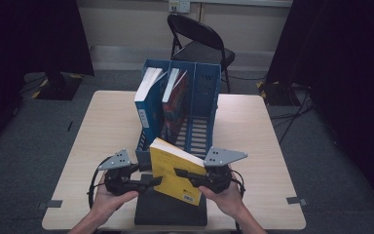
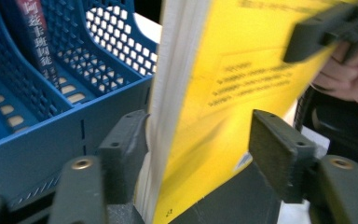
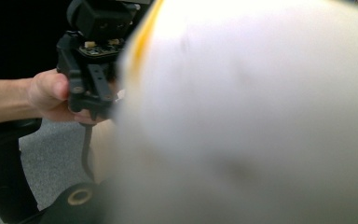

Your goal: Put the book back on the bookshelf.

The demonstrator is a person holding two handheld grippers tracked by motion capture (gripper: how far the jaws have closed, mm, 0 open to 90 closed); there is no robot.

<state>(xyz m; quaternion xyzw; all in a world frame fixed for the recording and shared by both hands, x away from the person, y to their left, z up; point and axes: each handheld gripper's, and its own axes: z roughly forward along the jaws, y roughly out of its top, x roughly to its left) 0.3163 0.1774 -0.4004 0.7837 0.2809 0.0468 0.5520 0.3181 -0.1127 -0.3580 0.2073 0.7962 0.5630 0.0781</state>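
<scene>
A yellow paperback is held tilted above the table's front edge, between both grippers. My right gripper comes in from the right; one jaw lies across the yellow cover, and it is shut on the book. In the right gripper view the book's white pages blur close to the lens. My left gripper straddles the book's lower corner from the left. Its left pad is at the page edge. Its right pad stands clear of the cover, so this gripper is open.
A blue mesh file rack stands mid-table just behind the book, with a blue book and a red one upright in its left slots. A dark flat book lies under the yellow one. A folding chair stands beyond the table.
</scene>
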